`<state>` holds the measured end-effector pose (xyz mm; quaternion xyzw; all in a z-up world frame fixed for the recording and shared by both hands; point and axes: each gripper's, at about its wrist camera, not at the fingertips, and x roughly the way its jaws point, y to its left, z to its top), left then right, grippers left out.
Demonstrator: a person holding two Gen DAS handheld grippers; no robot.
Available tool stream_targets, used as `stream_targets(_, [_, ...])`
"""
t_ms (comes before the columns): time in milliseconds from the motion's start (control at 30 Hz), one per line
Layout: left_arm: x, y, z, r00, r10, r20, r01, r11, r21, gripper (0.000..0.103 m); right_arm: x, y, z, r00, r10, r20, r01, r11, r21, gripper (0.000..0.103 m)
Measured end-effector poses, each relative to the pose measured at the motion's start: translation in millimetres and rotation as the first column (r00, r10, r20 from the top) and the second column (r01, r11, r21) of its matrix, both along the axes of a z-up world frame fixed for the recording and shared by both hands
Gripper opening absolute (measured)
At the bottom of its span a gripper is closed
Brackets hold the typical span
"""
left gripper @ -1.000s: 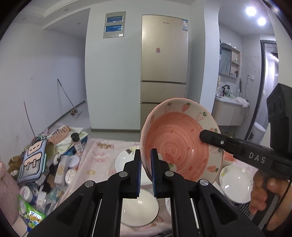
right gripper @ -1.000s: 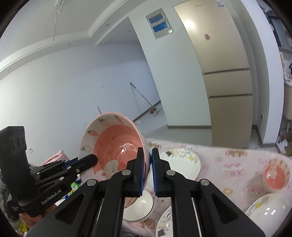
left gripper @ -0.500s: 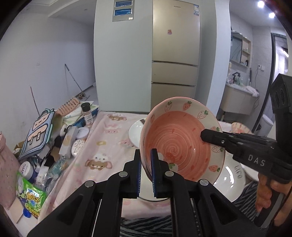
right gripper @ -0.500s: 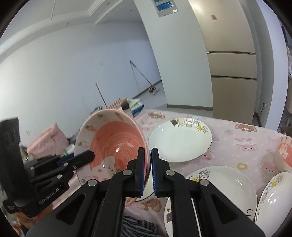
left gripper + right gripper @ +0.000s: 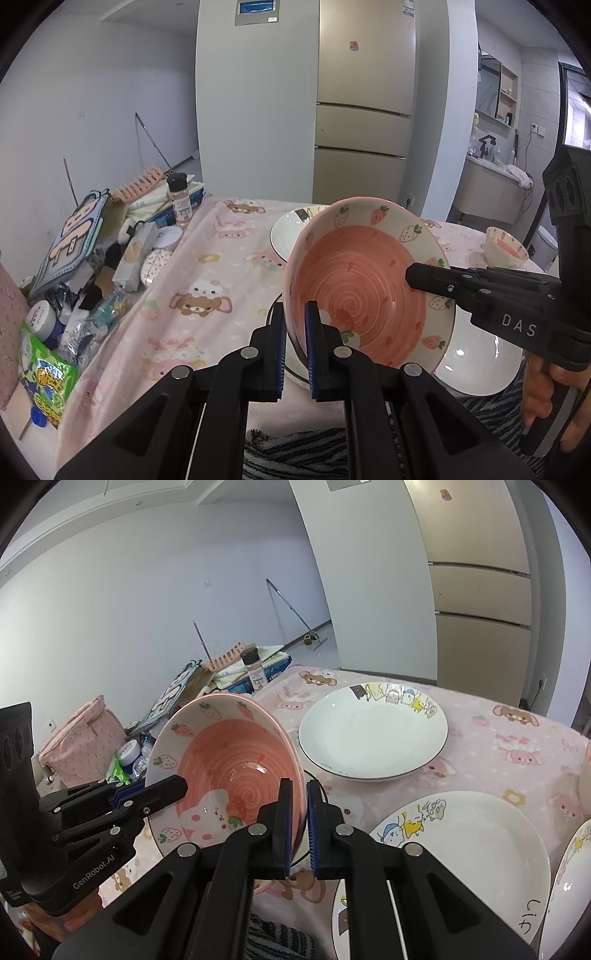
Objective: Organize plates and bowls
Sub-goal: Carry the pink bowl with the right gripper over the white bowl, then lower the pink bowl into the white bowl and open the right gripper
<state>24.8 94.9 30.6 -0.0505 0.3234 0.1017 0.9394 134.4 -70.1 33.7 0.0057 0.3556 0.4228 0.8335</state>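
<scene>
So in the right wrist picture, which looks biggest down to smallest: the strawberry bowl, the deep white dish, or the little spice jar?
1. Deep white dish
2. Strawberry bowl, looking nearly as big, but it is closer to the camera, so those two are unsure
3. Spice jar, clearly smallest

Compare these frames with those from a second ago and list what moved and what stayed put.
The pink bowl, clamped at opposite rims by the left hand-held gripper and right hand-held gripper, has come down from in front of the fridge toward the table, now just over a white dish. Both grips are unchanged, nothing released. The white plates and clutter stayed put.
</scene>
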Motion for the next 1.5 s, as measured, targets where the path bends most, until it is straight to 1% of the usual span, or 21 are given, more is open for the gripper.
stream_targets(133, [2,1,-10,1.0,0.0,-0.015,0.0,1.0,-0.001,0.01,4,3,-13,1.0,0.008,-0.03,-0.008,1.0,-0.015,0.007])
stream_targets(233, [3,5,-17,1.0,0.003,-0.02,-0.003,1.0,-0.018,0.01,4,6,-15,1.0,0.011,-0.021,-0.011,0.999,-0.032,0.007])
stream_targets(333, [2,6,-17,1.0,0.004,-0.016,-0.004,1.0,-0.016,0.01,2,9,-15,1.0,0.016,-0.009,-0.017,0.999,-0.042,0.007])
stream_targets(433, [2,5,-18,1.0,0.014,-0.005,-0.014,1.0,0.019,0.01,4,11,-18,1.0,0.023,-0.017,-0.024,0.999,-0.036,0.007])
stream_targets(500, [2,0,-20,1.0,0.023,-0.003,-0.023,0.997,0.069,0.01,5,13,-19,0.999,0.028,-0.02,-0.028,0.999,-0.038,0.007])
stream_targets(600, [3,-2,-23,1.0,0.028,-0.008,-0.027,0.996,0.091,0.01,5,16,-21,1.0,0.028,-0.01,-0.028,0.998,-0.05,0.007])
stream_targets(700, [4,0,-28,1.0,0.028,-0.011,-0.027,0.996,0.08,0.011,7,17,-24,0.999,0.033,-0.018,-0.034,0.998,-0.051,0.007])
stream_targets(800, [7,5,-32,1.0,0.021,-0.016,-0.021,0.999,0.04,0.011,9,19,-28,0.999,0.032,-0.021,-0.034,0.997,-0.065,0.007])
stream_targets(867, [9,5,-34,0.999,0.029,-0.021,-0.028,0.998,0.054,0.011,10,19,-30,0.999,0.034,-0.02,-0.035,0.997,-0.071,0.007])
stream_targets(933, [11,2,-36,0.999,0.038,-0.027,-0.035,0.996,0.081,0.011,9,21,-31,0.999,0.033,-0.004,-0.034,0.996,-0.086,0.007])
stream_targets(1033, [15,-3,-37,0.998,0.045,-0.034,-0.041,0.992,0.119,0.011,4,26,-30,0.998,0.033,0.053,-0.026,0.991,-0.134,0.008])
stream_targets(1133, [17,-6,-38,0.998,0.048,-0.035,-0.042,0.989,0.144,0.011,-7,37,-29,0.984,0.051,0.17,-0.008,0.969,-0.247,0.009])
stream_targets(1200, [20,-7,-40,0.997,0.059,-0.047,-0.05,0.985,0.166,0.012,-11,41,-31,0.977,0.06,0.204,0.002,0.958,-0.287,0.01])
stream_targets(1267, [22,-6,-44,0.997,0.061,-0.056,-0.051,0.985,0.168,0.012,-10,42,-34,0.976,0.065,0.21,0.002,0.952,-0.305,0.011])
stream_targets(1333, [23,-5,-44,0.997,0.059,-0.051,-0.05,0.986,0.162,0.012,-9,41,-35,0.977,0.064,0.205,0.0,0.955,-0.297,0.011])
stream_targets(1433, [24,-5,-43,0.997,0.063,-0.044,-0.055,0.986,0.157,0.011,-4,37,-35,0.983,0.058,0.177,-0.009,0.963,-0.269,0.011])
stream_targets(1500, [23,-5,-43,0.997,0.061,-0.038,-0.054,0.987,0.153,0.012,-2,33,-34,0.986,0.052,0.161,-0.012,0.97,-0.245,0.016])
